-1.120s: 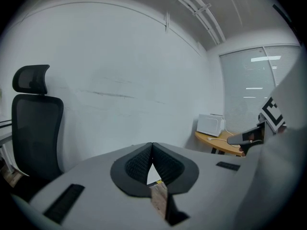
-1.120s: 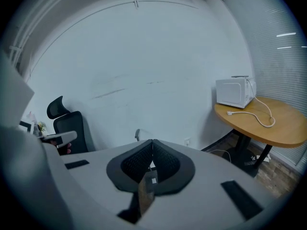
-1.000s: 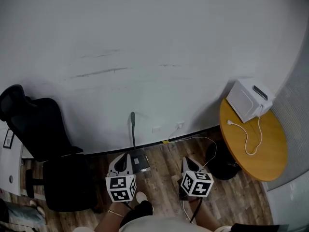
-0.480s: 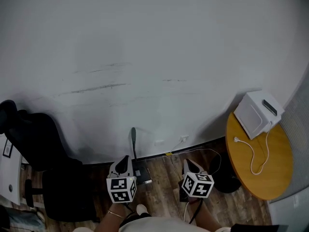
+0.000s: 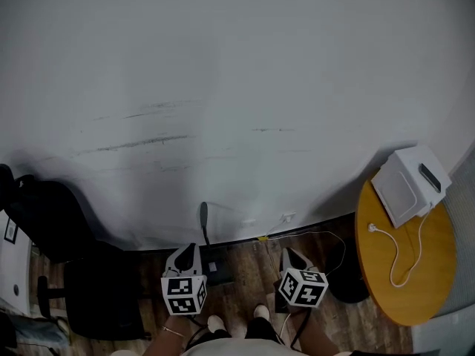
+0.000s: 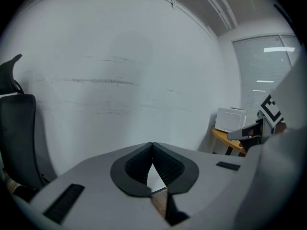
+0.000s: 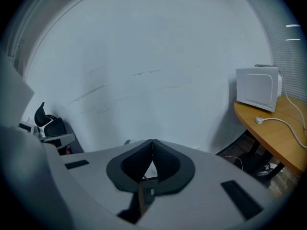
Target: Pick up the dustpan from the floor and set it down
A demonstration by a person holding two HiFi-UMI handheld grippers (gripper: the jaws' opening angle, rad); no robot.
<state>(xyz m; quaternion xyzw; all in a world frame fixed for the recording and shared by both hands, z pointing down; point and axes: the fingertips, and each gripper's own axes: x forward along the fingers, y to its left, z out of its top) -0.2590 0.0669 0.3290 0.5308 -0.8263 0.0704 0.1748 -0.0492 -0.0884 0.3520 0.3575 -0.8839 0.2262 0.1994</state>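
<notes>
Pale grey, tapered left gripper (image 5: pixel 187 252), black-and-white marker cube (image 5: pixel 183 294) at its six o'clock, right gripper (image 5: pixel 289 256) wore the same, black ribbed pads (image 6: pixel 137 164) sat inside broad grey jaws, thin bracelet (image 5: pixel 172 331) circled the left wrist, pale shoes (image 5: pixel 216 322) showed at six o'clock.

Dustpan (image 5: pixel 217 262) on the floor by the far wall, just between left claw (image 5: pixel 188 248) and right claw (image 5: pixel 286 253). Chair (image 5: pixel 52 225) sits left. Round surface (image 5: pixel 404 288) at right carries a box (image 5: pixel 410 184).
</notes>
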